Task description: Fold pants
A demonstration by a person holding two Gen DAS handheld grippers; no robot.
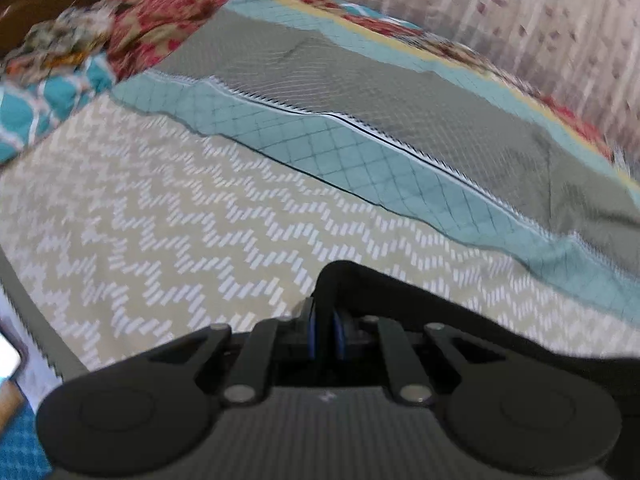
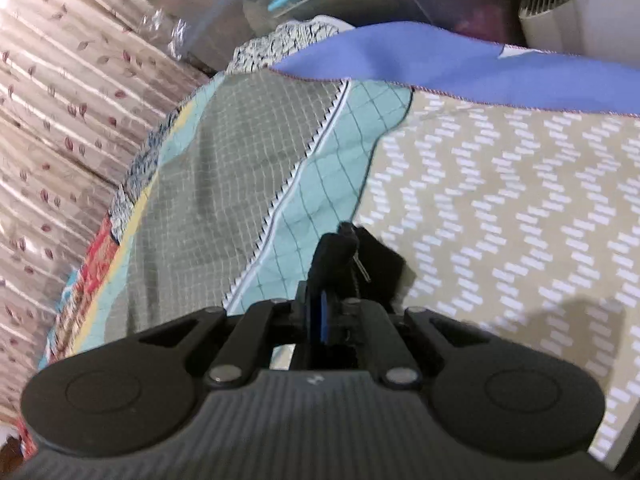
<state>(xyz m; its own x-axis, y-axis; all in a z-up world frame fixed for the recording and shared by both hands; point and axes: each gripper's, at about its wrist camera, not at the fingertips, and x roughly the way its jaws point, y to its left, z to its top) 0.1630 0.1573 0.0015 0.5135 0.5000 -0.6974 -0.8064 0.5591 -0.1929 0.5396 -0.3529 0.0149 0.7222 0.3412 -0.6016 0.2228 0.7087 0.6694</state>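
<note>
The pants are black. In the left wrist view my left gripper (image 1: 325, 312) is shut on a fold of the black pants (image 1: 440, 312), which drape to the right over the bed. In the right wrist view my right gripper (image 2: 332, 268) is shut on another part of the black pants (image 2: 380, 264), a bunched end with a zipper pull showing. Both grippers hold the cloth above the beige zigzag bedspread (image 1: 160, 220), also in the right wrist view (image 2: 520, 220). Most of the pants are hidden below the grippers.
A teal and grey quilt (image 1: 360, 112) lies along the far side of the bed, also in the right wrist view (image 2: 224, 184). Red floral cloth (image 1: 172, 16) and a teal pillow (image 1: 44, 108) sit at the head. A blue cloth (image 2: 460, 68) lies at the far end. Curtains (image 2: 60, 100) hang behind.
</note>
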